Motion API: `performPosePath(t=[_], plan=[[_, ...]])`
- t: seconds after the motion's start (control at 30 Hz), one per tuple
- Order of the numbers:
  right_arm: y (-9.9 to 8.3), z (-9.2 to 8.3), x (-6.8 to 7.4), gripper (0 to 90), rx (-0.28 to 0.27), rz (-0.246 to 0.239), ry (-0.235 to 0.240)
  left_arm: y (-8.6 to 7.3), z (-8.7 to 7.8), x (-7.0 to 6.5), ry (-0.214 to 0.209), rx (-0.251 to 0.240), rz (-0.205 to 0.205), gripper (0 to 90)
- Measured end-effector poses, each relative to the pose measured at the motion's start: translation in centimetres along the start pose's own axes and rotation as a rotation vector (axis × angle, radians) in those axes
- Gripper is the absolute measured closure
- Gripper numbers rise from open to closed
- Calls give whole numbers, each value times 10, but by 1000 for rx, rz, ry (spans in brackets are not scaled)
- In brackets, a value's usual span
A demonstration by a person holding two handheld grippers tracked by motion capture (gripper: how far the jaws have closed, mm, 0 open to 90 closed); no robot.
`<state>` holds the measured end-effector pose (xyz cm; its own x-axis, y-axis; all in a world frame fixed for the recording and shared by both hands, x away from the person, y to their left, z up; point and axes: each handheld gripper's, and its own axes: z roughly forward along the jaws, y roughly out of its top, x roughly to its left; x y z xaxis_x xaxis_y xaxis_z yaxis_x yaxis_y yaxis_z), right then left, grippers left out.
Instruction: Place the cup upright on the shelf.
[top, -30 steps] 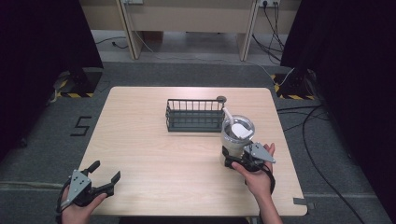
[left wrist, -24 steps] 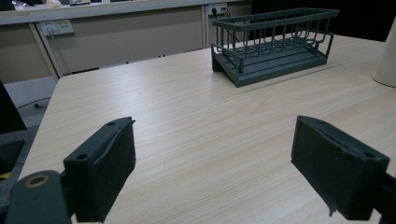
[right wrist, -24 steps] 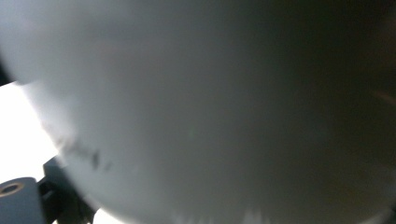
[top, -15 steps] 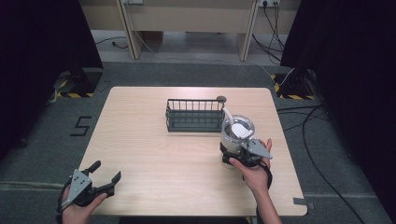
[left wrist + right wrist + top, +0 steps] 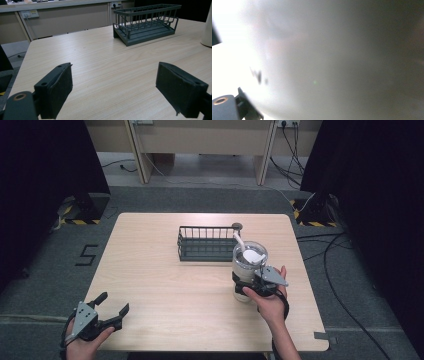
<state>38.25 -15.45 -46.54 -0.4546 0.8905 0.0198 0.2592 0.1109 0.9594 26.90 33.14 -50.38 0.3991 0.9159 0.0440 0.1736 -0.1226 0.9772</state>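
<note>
Tabletop: wire basket at the far middle, frosted jar just right of and nearer than it, a white scoop handle rising from its mouth. Right gripper is pressed to the jar's lower wall; whether its jaws are clamped on it cannot be told, as the right gripper view is a close grey blur. Left gripper idles at the near left corner, jaws wide apart. Judged step: securing the jar. Next: confirm a firm grip, then lift upright, probably toward the basket.
</note>
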Motion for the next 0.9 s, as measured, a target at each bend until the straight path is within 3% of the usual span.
performPosePath(t=[0.07, 0.9], plan=[[4, 1, 4, 75, -1, -21, 1, 0, 0, 0, 1, -1, -1, 132], [38, 4, 19, 75, -64, -11, 19, 0, 0, 0, 1, -2, -7, 132]])
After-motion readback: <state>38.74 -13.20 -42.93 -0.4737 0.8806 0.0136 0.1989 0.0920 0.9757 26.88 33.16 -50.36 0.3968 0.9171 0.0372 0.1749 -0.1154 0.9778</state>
